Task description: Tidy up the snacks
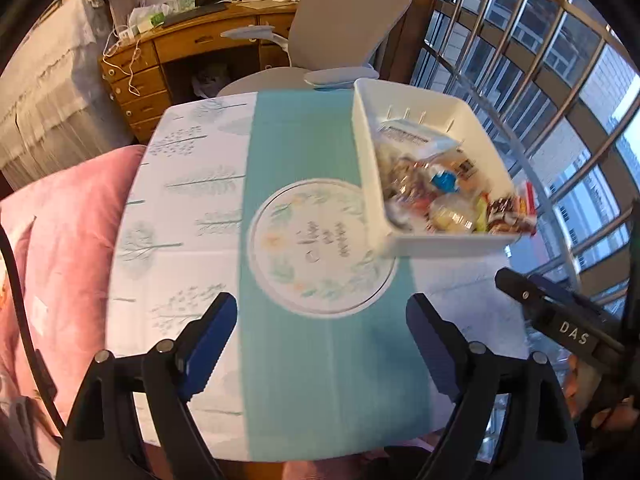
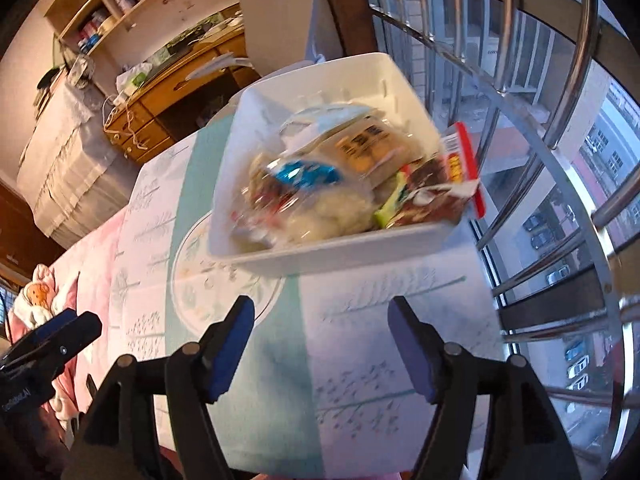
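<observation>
We see a counter point(image 1: 192, 240) in a tree-printed cloth beside barred windows. Our left gripper point(image 1: 322, 344) and right gripper point(image 2: 320, 346) spread their fingers wide, holding nothing. Ahead of both sits the white bin point(image 2: 320, 252), full of snack packets point(image 2: 320, 184).

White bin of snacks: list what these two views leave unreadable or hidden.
- White bin, left wrist view: motion blur smears the snack packets; no label is readable.
- Right wrist view: the clear bags on top hide whatever lies beneath, so no count.
- Red-edged packet: pokes over the rim, its print blurred.
- Round motif on the tablecloth: its lettering is blurred, and the bin covers one edge.
</observation>
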